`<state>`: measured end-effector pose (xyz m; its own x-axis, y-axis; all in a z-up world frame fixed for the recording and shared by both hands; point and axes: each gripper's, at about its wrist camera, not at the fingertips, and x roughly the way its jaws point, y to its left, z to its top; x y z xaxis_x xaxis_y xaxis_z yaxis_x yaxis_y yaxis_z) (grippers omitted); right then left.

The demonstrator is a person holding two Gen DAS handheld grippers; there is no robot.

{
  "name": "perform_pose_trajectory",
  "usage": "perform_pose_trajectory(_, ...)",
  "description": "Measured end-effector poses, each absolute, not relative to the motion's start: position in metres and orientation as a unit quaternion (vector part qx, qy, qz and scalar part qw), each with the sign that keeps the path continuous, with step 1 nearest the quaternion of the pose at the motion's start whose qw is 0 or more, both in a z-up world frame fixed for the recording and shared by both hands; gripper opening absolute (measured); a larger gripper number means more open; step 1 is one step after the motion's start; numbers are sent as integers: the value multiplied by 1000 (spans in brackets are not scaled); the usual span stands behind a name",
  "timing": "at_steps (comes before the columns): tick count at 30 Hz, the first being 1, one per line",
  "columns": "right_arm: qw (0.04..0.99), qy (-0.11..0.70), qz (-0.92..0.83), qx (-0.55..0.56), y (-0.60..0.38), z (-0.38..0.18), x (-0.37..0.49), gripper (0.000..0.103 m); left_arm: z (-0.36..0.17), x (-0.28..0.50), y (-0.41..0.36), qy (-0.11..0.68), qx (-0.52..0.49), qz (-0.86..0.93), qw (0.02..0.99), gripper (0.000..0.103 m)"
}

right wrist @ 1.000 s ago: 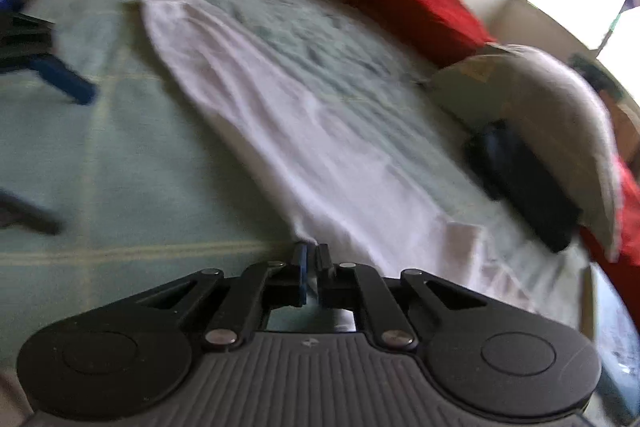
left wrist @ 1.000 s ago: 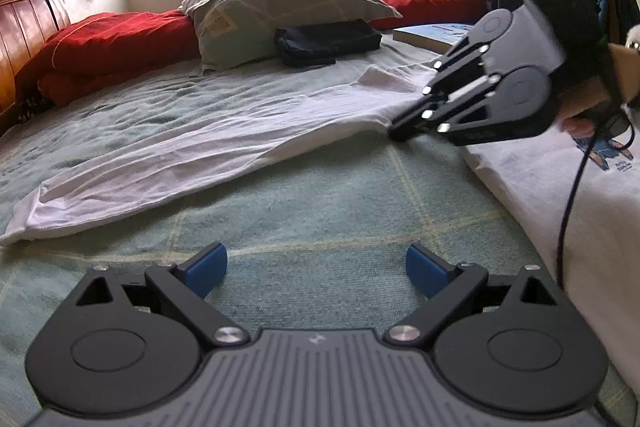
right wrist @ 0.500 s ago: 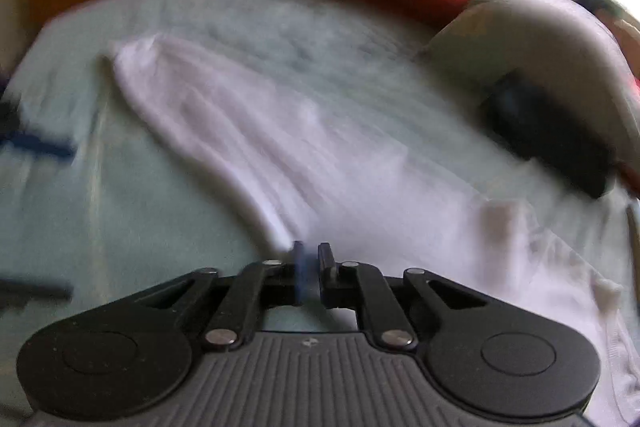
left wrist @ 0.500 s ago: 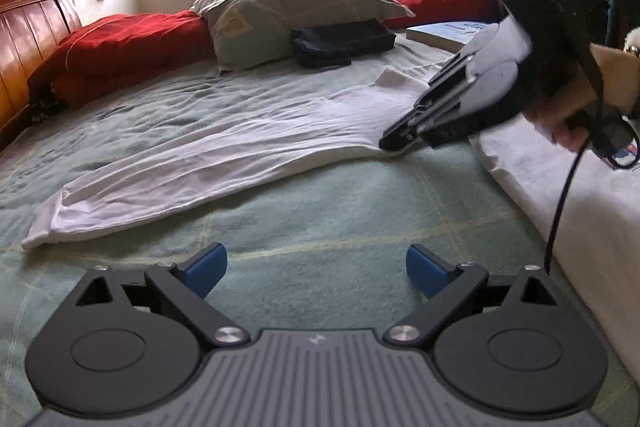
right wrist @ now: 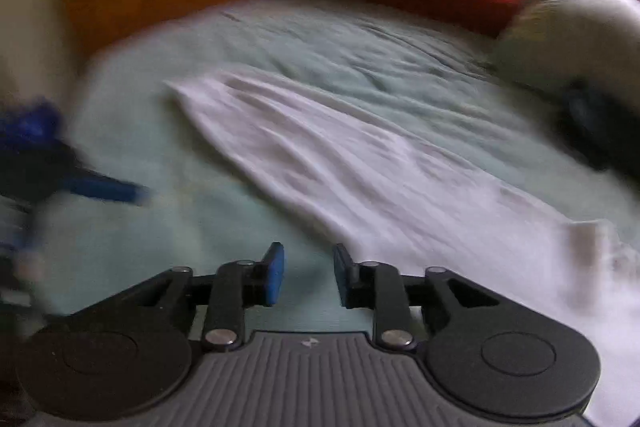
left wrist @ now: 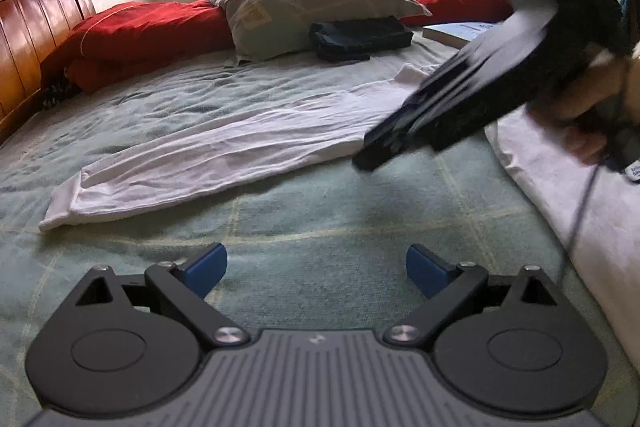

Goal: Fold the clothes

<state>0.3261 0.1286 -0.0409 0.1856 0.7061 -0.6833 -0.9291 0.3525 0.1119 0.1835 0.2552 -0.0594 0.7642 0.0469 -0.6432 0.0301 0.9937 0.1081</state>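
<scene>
A white garment (left wrist: 224, 143) lies folded into a long strip across the green bedsheet (left wrist: 320, 219); it shows blurred in the right wrist view as the white garment (right wrist: 360, 163). My left gripper (left wrist: 316, 269) hovers open over bare sheet, short of the strip. My right gripper (right wrist: 308, 273), also seen as the right gripper (left wrist: 370, 157) at the strip's near edge, has its jaws opening. Only sheet shows in the gap between the pads, with the cloth edge just beyond the right pad. A person's hand (left wrist: 584, 115) holds it.
A grey pillow (left wrist: 312, 3), a red quilt (left wrist: 148, 35), a folded dark garment (left wrist: 360, 35) and a book (left wrist: 460, 31) lie at the far side. The wooden headboard (left wrist: 28, 27) stands left. A white cloth (left wrist: 568, 187) lies along the right edge, with a cable (left wrist: 580, 211) across it.
The right gripper let go of the white garment's edge, its jaws parting, and rolled while lifting a little. The garment settled flat. The left gripper stayed open and nearly still.
</scene>
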Motion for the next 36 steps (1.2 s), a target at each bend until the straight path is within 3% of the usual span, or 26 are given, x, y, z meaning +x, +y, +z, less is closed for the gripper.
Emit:
perform_pose_trajectory(4,807,315,458,-199,73,-8,318,54,-49,188,255,335,68,4,940,96)
perform_pose_trajectory(6,822,325,426,-195,41,-3,319,72,-42,197,253,329,73,-2,942,96)
perform_pose_trajectory(11,841,360,349,-204,-33,-23,286,87,-34,247,245,312,99,2,945,96)
perform_pose_trajectory(18,855,398,308,-122,-77,-48,251,89,-65,328,276,345,56,49,936,96)
perform_pose_trajectory(22,866,388,299,-100,-90,-47,246,91,-82,331,324,354,18,92,930,103)
perform_pose_trajectory(26,875,376,294,-79,-104,-42,248,92,-71,334,348,375,16,161,913,102)
perform_pose_trajectory(36,874,375,304,-53,-116,-45,241,95,-27,348,206,354,42,-55,933,101)
